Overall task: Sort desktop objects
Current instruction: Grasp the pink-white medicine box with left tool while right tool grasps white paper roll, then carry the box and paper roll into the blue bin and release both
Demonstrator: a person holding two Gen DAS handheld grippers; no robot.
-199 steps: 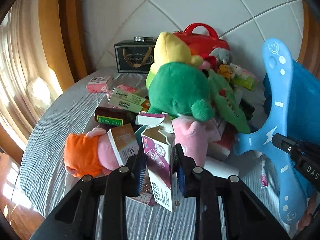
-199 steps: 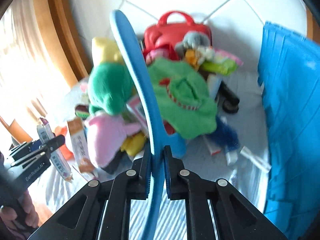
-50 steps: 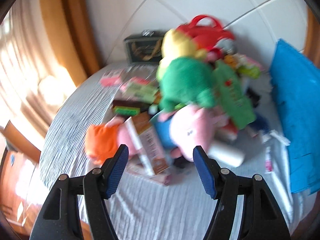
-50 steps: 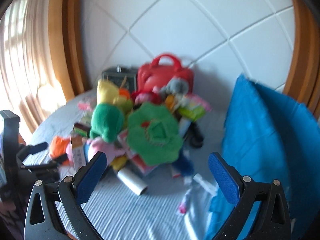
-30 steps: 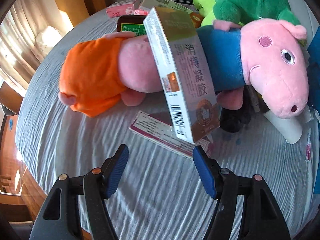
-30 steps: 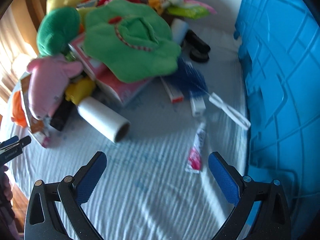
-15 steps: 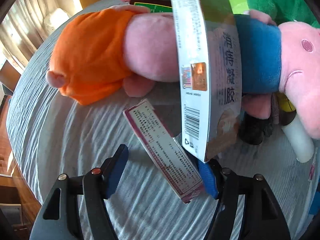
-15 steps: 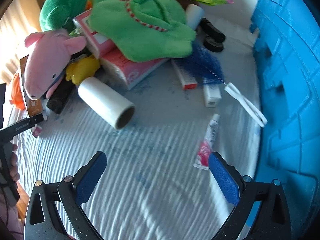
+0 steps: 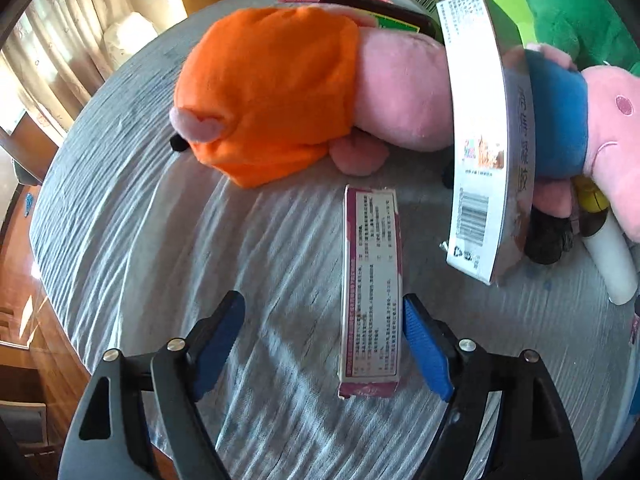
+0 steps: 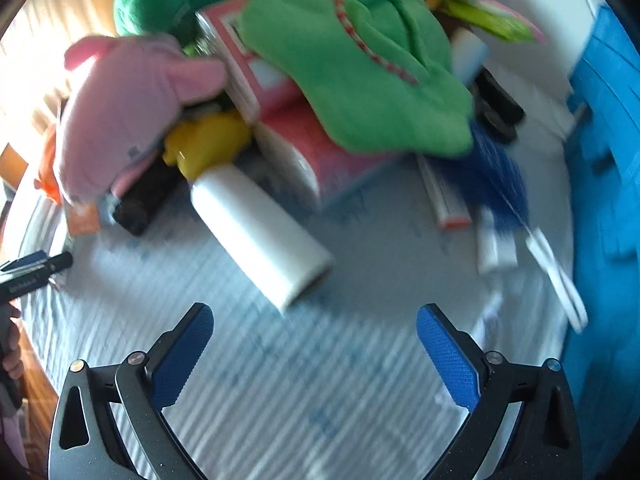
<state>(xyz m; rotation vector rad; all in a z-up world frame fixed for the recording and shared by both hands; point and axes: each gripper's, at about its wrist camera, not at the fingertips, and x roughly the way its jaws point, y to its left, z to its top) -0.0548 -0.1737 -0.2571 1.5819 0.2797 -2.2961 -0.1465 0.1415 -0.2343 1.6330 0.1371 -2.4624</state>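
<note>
Our left gripper (image 9: 320, 332) is opening its jaws around the flat purple carton (image 9: 371, 288), while our right gripper (image 10: 314, 350) gapes empty before the white roll (image 10: 260, 232).

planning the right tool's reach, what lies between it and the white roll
Nothing: in the right wrist view only bare striped cloth lies between the open right tool and the white roll.
</note>
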